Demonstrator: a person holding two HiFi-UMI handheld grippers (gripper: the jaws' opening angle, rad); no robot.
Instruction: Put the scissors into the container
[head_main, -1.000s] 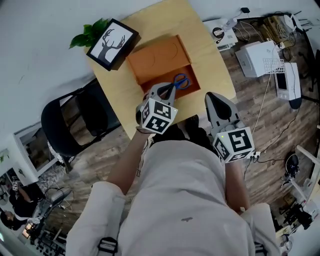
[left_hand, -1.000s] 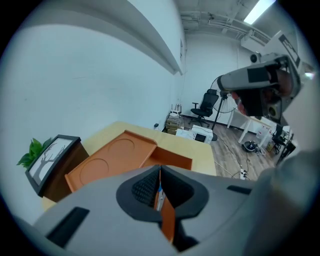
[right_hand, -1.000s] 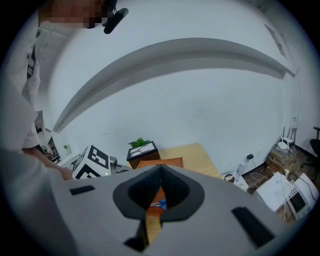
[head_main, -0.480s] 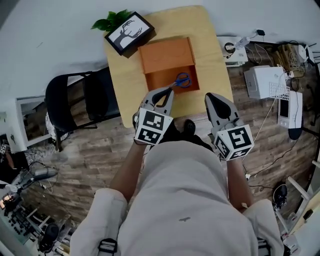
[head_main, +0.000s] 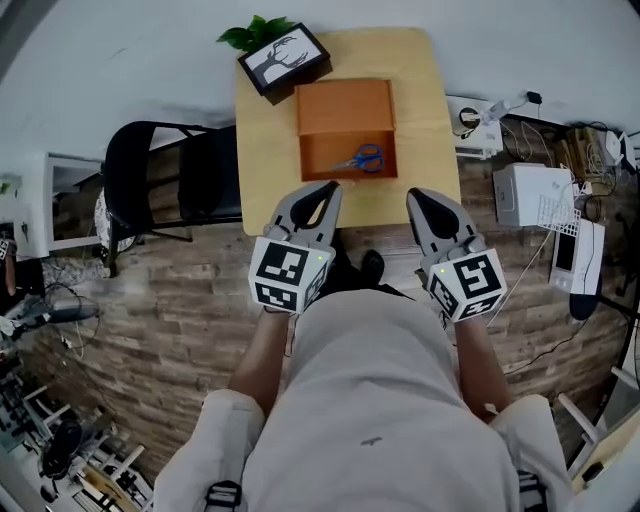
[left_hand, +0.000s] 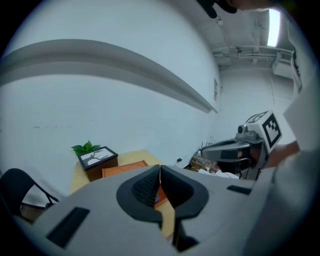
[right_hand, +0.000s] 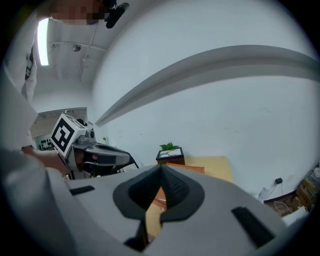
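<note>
The scissors (head_main: 362, 159), with blue handles, lie inside the open orange container (head_main: 345, 150) on the small wooden table (head_main: 420, 100). Its lid stands open behind it. My left gripper (head_main: 325, 187) is shut and holds nothing; it hovers at the table's near edge, short of the container. My right gripper (head_main: 418, 196) is shut and empty too, level with the left one and to its right. In the left gripper view the shut left gripper (left_hand: 160, 169) points toward the container (left_hand: 125, 170). The right gripper (right_hand: 161, 167) faces the container (right_hand: 187, 169); neither gripper view shows the scissors.
A framed deer picture (head_main: 288, 58) and a green plant (head_main: 260, 31) stand at the table's far left corner. A black chair (head_main: 170, 185) is left of the table. White devices (head_main: 530, 195), a power strip (head_main: 478, 113) and cables lie on the floor at right.
My left gripper has drawn back from the scissors and the container toward my body. The scissors stay in the box. The table now sits farther away in the head view.
</note>
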